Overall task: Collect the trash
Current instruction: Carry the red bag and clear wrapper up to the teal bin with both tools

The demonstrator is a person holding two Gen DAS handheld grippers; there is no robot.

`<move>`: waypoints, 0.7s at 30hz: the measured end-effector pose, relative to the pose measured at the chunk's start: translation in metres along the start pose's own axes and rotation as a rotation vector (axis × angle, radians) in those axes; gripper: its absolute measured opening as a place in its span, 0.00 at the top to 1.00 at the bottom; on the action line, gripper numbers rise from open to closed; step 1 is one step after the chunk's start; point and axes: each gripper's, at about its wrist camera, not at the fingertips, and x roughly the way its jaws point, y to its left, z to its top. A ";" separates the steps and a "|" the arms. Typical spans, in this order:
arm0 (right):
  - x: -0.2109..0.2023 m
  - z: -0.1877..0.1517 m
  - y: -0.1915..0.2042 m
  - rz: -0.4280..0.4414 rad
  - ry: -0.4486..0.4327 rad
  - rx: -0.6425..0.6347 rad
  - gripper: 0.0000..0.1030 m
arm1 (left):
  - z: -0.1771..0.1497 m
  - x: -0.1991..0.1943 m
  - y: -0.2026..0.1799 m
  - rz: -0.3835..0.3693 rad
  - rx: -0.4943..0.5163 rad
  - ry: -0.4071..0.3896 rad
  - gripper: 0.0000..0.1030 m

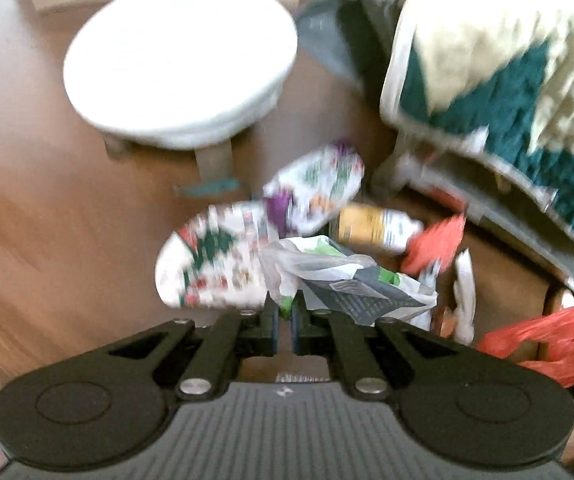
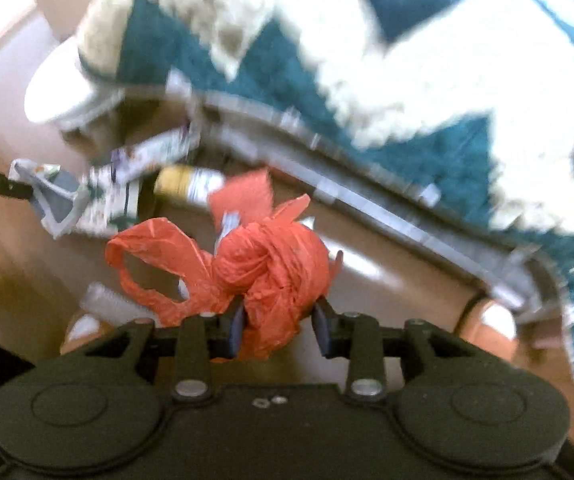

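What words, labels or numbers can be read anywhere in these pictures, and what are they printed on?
None can be read.
Clear plastic bag held by the left gripper: grey and green print, too blurred.
Patterned wrappers on the floor: print too blurred.
Yellow-labelled bottle: label blurred.
Left gripper's body: a small mark, not legible.
Orange plastic bag in the right gripper: no print seen.

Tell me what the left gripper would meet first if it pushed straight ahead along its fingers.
Probably the patterned paper plates on the floor; the left gripper already pinches a clear plastic bag. Depth is blurred.
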 end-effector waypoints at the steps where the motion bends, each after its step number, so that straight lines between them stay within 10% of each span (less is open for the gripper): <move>1: -0.013 0.004 -0.001 -0.016 -0.035 0.001 0.66 | 0.005 -0.010 0.000 0.001 -0.002 -0.030 0.95; 21: -0.282 0.050 -0.031 -0.168 -0.661 -0.040 0.67 | 0.078 -0.268 -0.073 -0.133 0.147 -0.571 0.95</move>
